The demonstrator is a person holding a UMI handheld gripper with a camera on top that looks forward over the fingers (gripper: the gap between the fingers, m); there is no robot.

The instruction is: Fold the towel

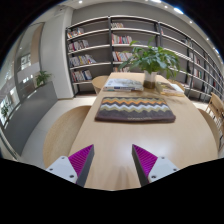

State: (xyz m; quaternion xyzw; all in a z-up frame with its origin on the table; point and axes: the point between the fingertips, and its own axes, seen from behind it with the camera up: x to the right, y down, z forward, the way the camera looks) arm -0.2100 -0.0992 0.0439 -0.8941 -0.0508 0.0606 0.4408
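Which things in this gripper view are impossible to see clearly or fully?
- Towel: lies folded on the table beyond the open, empty gripper; how many layers is too small to tell.
- Books on the shelves: too small to read.
- Item behind the towel, near the potted plant: too small to identify.
- Gripper body: cut off below the fingers.
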